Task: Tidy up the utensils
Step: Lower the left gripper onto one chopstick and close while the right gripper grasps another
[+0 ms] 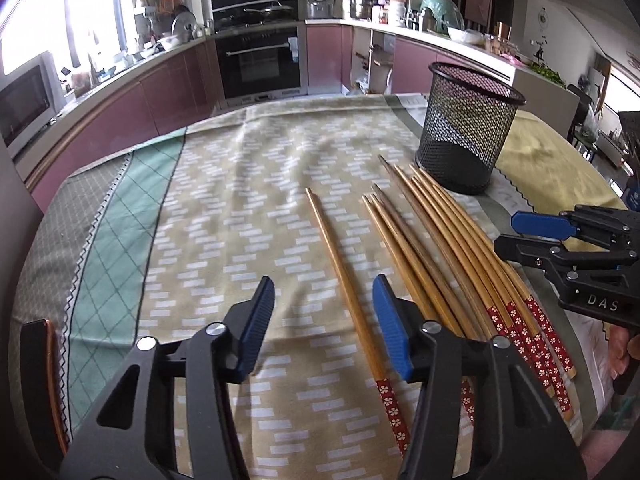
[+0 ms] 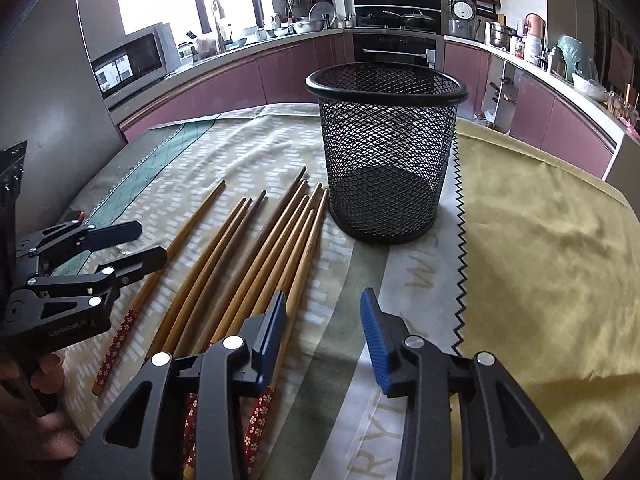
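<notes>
Left wrist: lone chopstick (image 1: 347, 280) lies lengthwise btwn left gripper (image 1: 323, 328) jaws, half-open, untouched; right gripper (image 2: 323, 334) also empty.

Black mesh basket (image 2: 386, 160); red-flowered chopsticks (image 1: 460, 264)

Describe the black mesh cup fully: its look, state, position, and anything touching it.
The mesh cup is a round black container of what looks like wire mesh, with a solid rolled rim and a dark solid base, slightly narrower at the bottom. It stands upright on the tablecloth and looks empty. The chopsticks lie beside it, tips pointing its way; whether the nearest tips touch it is unclear. Neither hand-held gripper touches it.
</notes>
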`<state>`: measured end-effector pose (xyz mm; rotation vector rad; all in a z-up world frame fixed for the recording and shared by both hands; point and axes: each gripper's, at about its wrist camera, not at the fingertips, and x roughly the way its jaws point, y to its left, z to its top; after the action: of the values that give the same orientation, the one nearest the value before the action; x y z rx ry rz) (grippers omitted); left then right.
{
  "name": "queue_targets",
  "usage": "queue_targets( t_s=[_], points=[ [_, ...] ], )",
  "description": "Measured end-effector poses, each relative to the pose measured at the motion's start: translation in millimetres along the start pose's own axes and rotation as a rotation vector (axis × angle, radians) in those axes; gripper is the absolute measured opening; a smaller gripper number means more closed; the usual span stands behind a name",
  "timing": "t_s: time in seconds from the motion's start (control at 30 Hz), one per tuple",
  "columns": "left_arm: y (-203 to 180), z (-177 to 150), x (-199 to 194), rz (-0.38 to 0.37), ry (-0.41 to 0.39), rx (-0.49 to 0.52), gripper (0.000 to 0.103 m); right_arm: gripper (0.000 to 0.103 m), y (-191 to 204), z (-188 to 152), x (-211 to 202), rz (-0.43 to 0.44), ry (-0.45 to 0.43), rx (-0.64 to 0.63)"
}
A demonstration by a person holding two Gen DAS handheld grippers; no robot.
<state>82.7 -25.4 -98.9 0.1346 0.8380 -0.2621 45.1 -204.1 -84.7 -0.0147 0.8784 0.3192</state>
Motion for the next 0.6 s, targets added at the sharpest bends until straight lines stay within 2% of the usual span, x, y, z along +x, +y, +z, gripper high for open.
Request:
queue_targets(
  t_s=[0.13,0.27,0.37,0.4,0.43,0.6],
  points=[
    [-3,4,13,-0.022,0.042,0.004,0.037,0.035,2,5,2,-0.008,0.013,-0.020],
    [-3,10,22,-0.027,0.048,0.008,0.031,0.030,3,10,5,-0.002,0.024,-0.025],
    [0,13,24,-0.043,0.058,-0.001,0.028,0.020,2,12,5,-0.006,0.027,-0.026],
    [0,14,24,-0.046,0.059,-0.003,0.027,0.013,2,12,6,-0.016,0.033,-0.025],
    [1,14,24,-0.048,0.060,-0.004,0.026,0.011,1,12,7,-0.024,0.043,-0.022],
    [2,18,25,-0.058,0.064,-0.015,0.026,0.012,-2,13,8,0.012,0.049,0.005]
  ],
)
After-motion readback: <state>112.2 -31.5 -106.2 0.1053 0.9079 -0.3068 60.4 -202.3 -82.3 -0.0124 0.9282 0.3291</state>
